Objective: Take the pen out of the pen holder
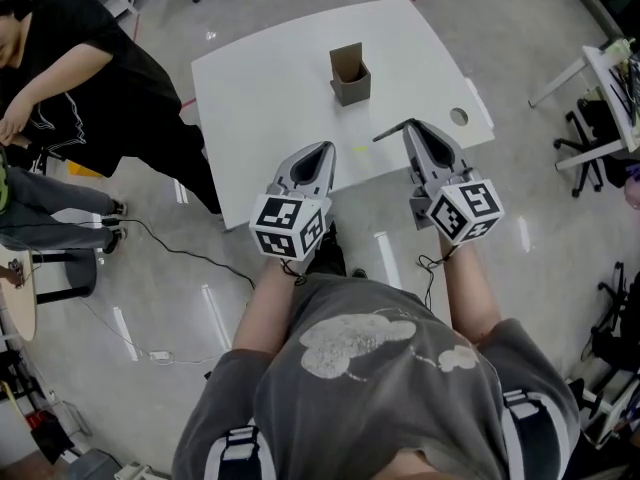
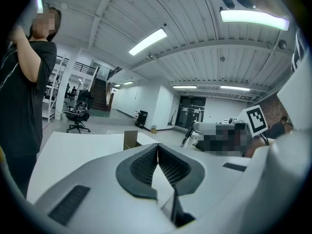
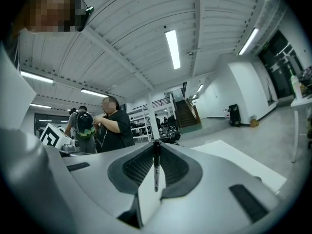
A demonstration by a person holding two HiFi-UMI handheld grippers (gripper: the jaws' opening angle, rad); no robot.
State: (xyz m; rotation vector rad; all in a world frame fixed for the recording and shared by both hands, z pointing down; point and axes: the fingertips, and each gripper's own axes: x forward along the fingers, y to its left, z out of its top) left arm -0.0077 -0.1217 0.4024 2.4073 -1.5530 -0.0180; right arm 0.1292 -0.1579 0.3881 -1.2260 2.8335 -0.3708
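Observation:
A brown cardboard pen holder (image 1: 350, 75) stands upright on the white table (image 1: 260, 88), toward its far side; it also shows in the left gripper view (image 2: 129, 139). My right gripper (image 1: 410, 126) hovers over the table's near edge, shut on a thin dark pen (image 1: 388, 133) that sticks out to the left of its tips. In the right gripper view the pen (image 3: 156, 165) hangs crosswise between the pads of that gripper (image 3: 156, 143). My left gripper (image 1: 326, 149) is beside it at the near edge, shut with nothing between its jaws (image 2: 157, 146).
A round hole (image 1: 459, 116) is cut in the table near its right edge. A person in black (image 1: 70, 78) stands left of the table. An office chair (image 1: 592, 143) and another white table (image 1: 612, 68) are at the right. A cable (image 1: 180, 253) runs across the floor.

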